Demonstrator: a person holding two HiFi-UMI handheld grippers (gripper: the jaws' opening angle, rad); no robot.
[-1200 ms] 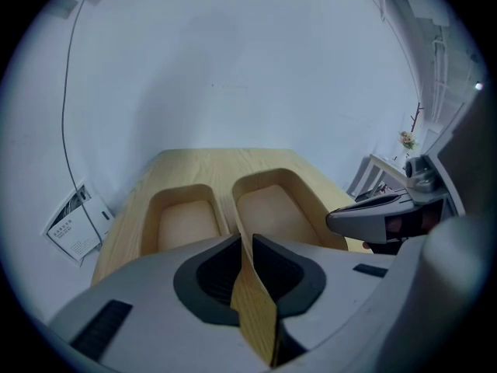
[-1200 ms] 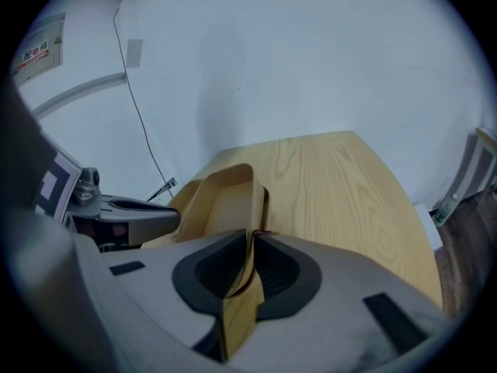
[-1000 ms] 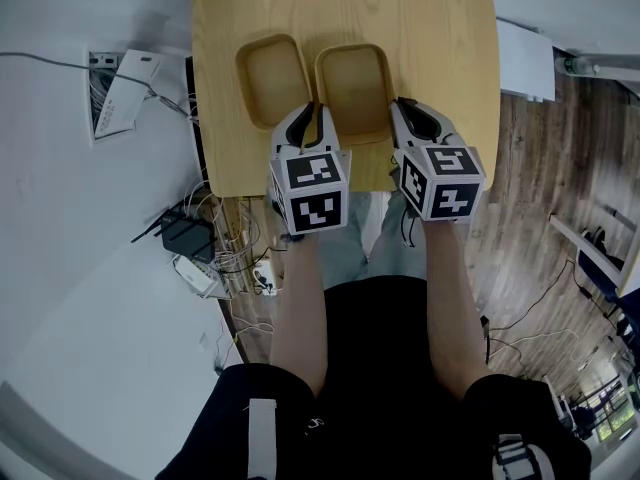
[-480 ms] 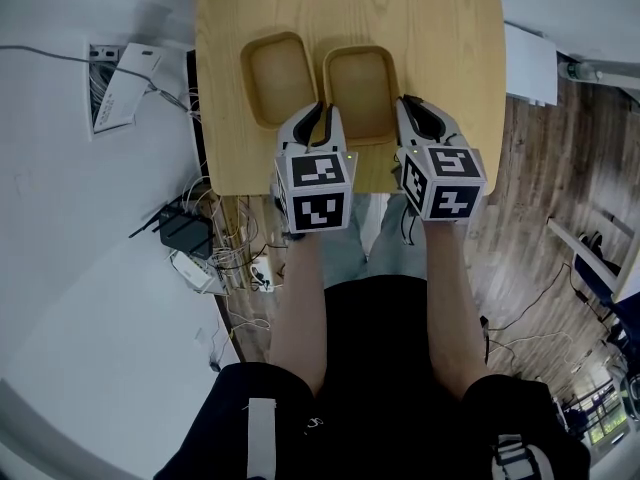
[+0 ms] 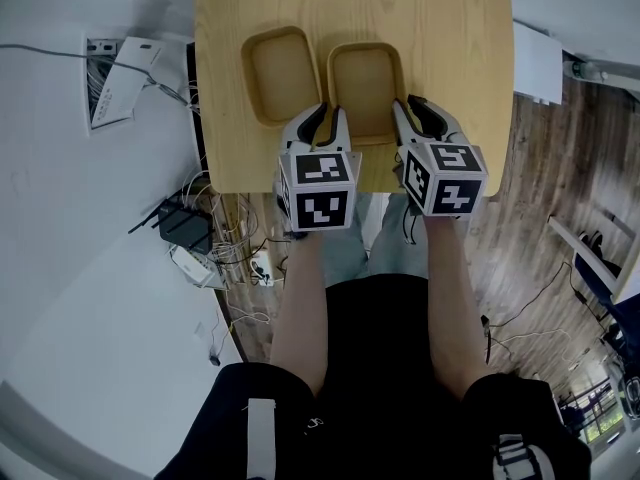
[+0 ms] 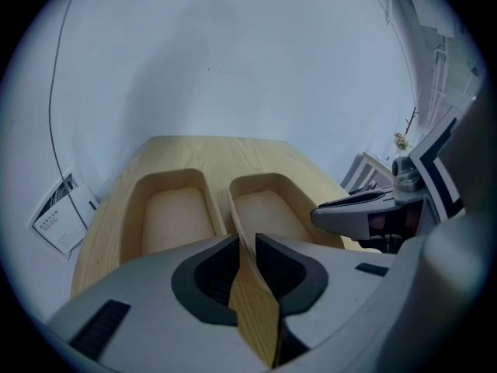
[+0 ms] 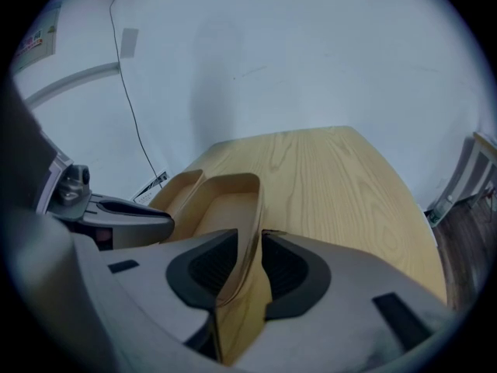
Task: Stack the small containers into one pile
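Two shallow wooden containers lie side by side on the light wooden table point(image 5: 440, 28): the left container point(image 5: 282, 73) and the right container point(image 5: 365, 83). My left gripper point(image 5: 325, 118) is shut on the near left wall of the right container point(image 6: 264, 212), which is pinched between its pads point(image 6: 245, 243). My right gripper point(image 5: 415, 110) straddles that container's near right wall point(image 7: 221, 204). Its jaws point(image 7: 250, 243) have just been opening and stand open, with a gap beside the wall. The left container point(image 6: 175, 216) is untouched.
Both grippers hang over the table's near edge point(image 5: 300, 190). A router and tangled cables point(image 5: 185, 233) lie on the floor to the left, below a wall socket with papers point(image 5: 120, 93). Wooden flooring point(image 5: 540, 168) runs along the right.
The right gripper's fingers stand slightly wider apart around the container wall. Both hands and the two containers have stayed where they were.
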